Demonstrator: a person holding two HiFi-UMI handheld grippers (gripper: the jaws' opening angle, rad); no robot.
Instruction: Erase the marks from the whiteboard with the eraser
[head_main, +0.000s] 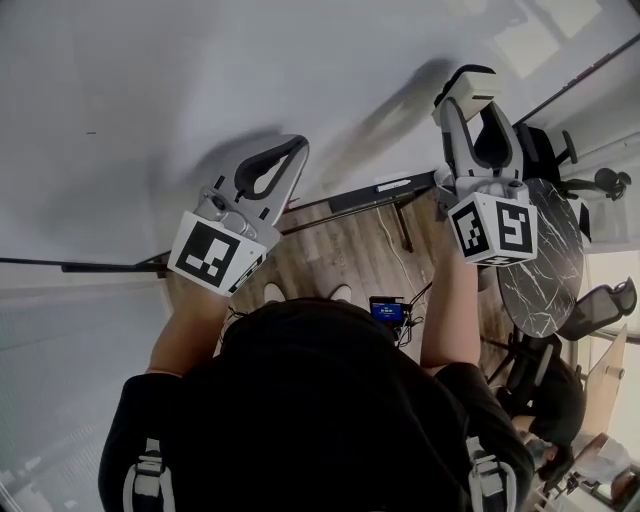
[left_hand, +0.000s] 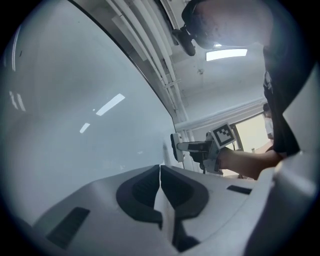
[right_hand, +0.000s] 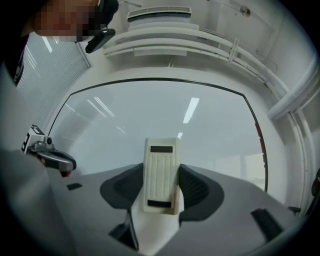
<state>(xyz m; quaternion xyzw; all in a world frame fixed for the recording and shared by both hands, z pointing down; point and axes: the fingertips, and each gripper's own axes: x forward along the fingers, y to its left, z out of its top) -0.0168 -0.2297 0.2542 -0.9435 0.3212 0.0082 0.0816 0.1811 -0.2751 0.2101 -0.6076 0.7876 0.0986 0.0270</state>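
Observation:
The whiteboard fills the upper left of the head view and looks almost blank, apart from one tiny dark mark. My right gripper is shut on a cream eraser, which sits at or against the board's right part. In the right gripper view the ribbed eraser stands upright between the jaws of the right gripper, facing the whiteboard. My left gripper hovers close to the board, its jaws pressed together on nothing. The left gripper sees the eraser side-on.
A pen tray runs along the board's lower edge. Behind me on the right are a round black marble table and office chairs on a wood floor. A thin red streak lies by the board's right frame.

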